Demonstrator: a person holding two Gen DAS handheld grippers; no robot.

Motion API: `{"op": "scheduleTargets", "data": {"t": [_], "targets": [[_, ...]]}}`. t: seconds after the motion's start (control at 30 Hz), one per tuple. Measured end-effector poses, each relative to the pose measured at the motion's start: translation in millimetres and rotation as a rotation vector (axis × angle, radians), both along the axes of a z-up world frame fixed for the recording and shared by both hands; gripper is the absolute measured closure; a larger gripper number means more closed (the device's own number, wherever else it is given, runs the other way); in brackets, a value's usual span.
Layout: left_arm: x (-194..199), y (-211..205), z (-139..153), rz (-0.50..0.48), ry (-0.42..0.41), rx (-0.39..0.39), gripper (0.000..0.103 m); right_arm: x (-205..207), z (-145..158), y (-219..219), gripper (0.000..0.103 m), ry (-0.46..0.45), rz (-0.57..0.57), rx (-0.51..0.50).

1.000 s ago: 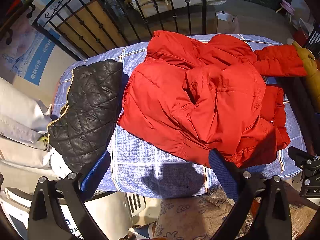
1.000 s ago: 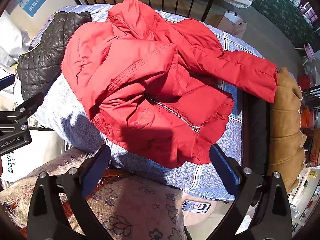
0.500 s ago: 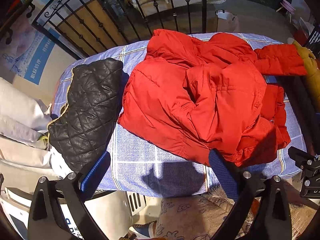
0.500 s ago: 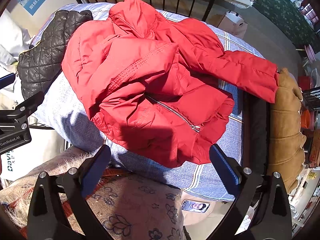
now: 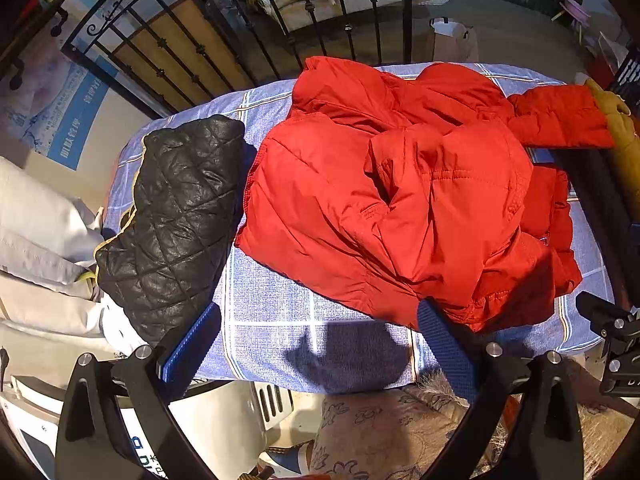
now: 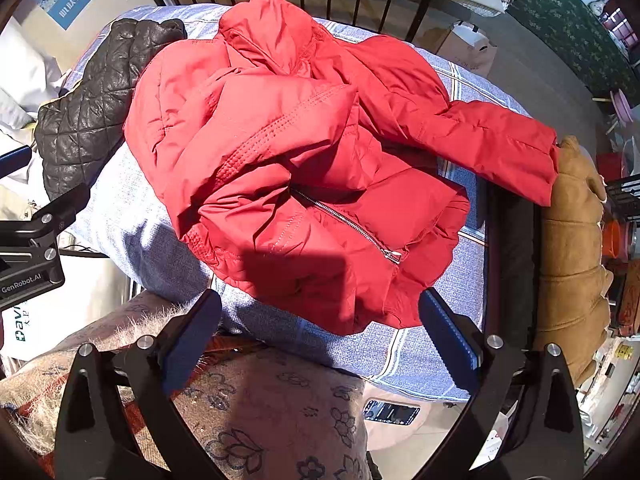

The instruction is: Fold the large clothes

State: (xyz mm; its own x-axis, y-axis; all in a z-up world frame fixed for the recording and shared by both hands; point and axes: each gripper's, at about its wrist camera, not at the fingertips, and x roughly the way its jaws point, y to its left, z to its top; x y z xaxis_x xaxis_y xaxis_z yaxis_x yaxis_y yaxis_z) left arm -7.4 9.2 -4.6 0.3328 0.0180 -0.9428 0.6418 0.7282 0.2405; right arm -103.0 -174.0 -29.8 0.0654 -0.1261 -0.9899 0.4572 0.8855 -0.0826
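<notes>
A puffy, crumpled red jacket [image 5: 400, 200] lies beside a quilted black jacket [image 5: 176, 220]; left gripper [image 5: 316, 344] and right gripper [image 6: 320, 332] hover spread wide, empty.

Very little differs from a second ago: in the left view the red jacket [image 5: 400, 184] and the blue checked cloth [image 5: 304, 320] under it sit a touch higher in the picture, and in the right view the same jacket [image 6: 304, 152] has slid slightly rightward and down, so both cameras have shifted a little, while the jacket's folds look unaltered
</notes>
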Motion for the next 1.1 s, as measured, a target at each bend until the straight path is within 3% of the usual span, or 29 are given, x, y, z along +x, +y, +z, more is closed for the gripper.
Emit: {"op": "scheduleTargets", "data": {"t": [1.1], "targets": [[-0.1,-5.0,-2.9,-0.001,0.01,0.007,0.006,0.7,0.4,1.6,0.006,0.002,-0.002,0.004]]}}
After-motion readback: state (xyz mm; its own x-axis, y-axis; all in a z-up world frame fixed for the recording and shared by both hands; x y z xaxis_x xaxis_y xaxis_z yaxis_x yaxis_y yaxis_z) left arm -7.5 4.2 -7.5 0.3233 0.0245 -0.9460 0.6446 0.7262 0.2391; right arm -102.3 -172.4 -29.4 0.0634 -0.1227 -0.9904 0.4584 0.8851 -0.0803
